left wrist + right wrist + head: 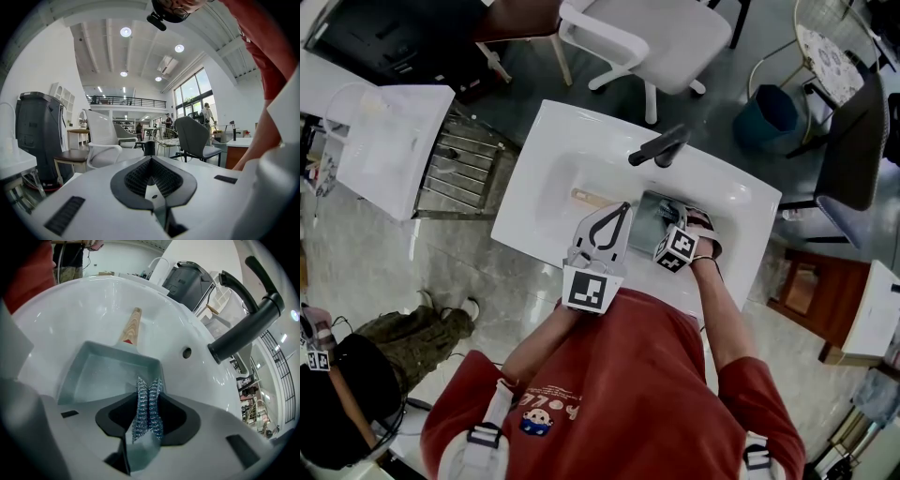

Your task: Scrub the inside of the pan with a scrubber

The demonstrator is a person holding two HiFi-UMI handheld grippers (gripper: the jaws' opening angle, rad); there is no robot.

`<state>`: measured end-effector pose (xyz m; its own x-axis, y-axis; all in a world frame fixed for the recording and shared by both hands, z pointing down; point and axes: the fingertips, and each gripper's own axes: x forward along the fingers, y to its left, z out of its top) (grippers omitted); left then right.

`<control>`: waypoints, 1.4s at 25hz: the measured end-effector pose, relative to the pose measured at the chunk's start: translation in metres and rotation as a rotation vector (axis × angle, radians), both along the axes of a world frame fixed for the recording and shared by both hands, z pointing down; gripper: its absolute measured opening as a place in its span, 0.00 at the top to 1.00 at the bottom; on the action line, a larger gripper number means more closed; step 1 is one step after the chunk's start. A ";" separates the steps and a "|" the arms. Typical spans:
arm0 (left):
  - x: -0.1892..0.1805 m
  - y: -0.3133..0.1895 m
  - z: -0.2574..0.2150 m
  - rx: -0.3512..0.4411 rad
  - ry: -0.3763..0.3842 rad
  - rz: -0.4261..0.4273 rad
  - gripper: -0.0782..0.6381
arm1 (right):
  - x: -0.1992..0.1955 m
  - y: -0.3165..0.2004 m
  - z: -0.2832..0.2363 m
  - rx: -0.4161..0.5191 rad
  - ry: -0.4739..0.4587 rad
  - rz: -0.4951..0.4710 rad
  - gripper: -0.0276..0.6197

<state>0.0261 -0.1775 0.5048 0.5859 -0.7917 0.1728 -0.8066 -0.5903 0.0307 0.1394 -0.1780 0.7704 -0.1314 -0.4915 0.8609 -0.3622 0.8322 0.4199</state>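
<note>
Right gripper [148, 383] clamps a steel scrubber [147, 411] over the square grey pan [93, 376], which lies in the white sink [61, 305] at frame centre. Left gripper [151, 161], jaws together and empty, faces a white chair [104, 140].

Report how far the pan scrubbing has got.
Done: the silvery steel-wool scrubber is clamped in the right gripper, and the grey rectangular wooden-handled pan lies in the white sink. In hand: the scrubber is held over the pan's near edge. Remaining: the scrubbing; the left gripper is shut and empty.

Bright, even light; fisheye-bent edges, dark vignetted corners.
</note>
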 end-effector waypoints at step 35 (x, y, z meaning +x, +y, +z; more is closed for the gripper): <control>0.009 0.000 0.010 -0.011 0.007 0.027 0.87 | 0.001 0.109 -0.014 -0.574 -0.223 0.026 0.72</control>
